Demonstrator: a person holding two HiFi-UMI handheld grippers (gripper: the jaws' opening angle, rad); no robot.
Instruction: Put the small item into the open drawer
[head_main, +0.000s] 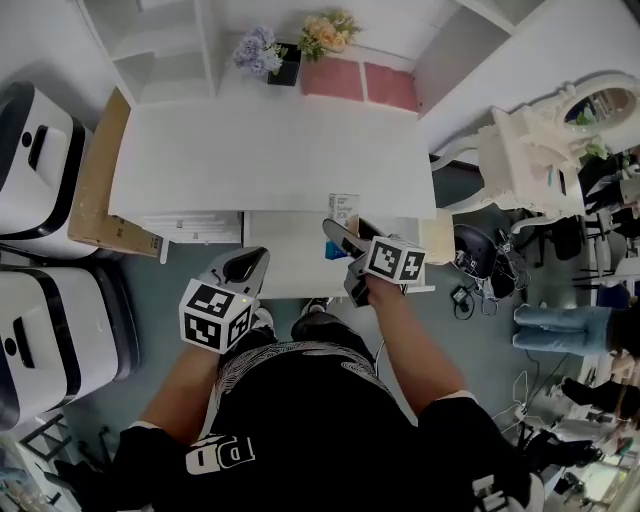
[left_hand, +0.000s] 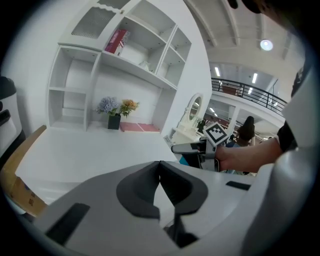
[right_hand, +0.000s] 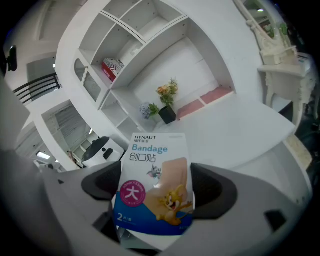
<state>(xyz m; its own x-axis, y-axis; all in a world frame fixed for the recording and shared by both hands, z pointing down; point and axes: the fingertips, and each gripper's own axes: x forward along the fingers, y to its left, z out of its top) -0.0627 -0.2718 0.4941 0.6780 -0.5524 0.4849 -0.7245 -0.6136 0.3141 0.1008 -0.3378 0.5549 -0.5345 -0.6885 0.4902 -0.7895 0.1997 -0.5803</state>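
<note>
- In the right tool (right_hand: 159, 186): a bandage pack (right_hand: 155, 182) pinched flat between the two dark pads, printed side toward the camera, top edge poking up past the jaws.
- From the head view, the same right tool (head_main: 342, 240) over the open drawer (head_main: 285, 262), just near of the counter's front edge, with the pack (head_main: 343, 207) upright at its tip and held above the drawer's far right part.
- On the left tool (left_hand: 160, 172): jaws pressed together, pads meeting at the tip, nothing between them.
- From the head view, the left tool (head_main: 243, 266) left of the right tool, at the drawer's near left corner, apart from the pack.
- Beyond both tools: the drawer pulled out toward the person from under the white counter (head_main: 270, 150), white inside, with a shut drawer front (head_main: 195, 228) to its left.
- At the counter's far edge: a black pot (head_main: 288, 68) with purple and orange flowers (head_main: 258, 50), then two pink mats (head_main: 330, 78) to the right.
- Against the counter's left side: a cardboard slab (head_main: 100, 180); farther left, two white-and-black machines (head_main: 40, 160).
- To the right: a white dressing table (head_main: 540, 140) with an oval mirror.
</note>
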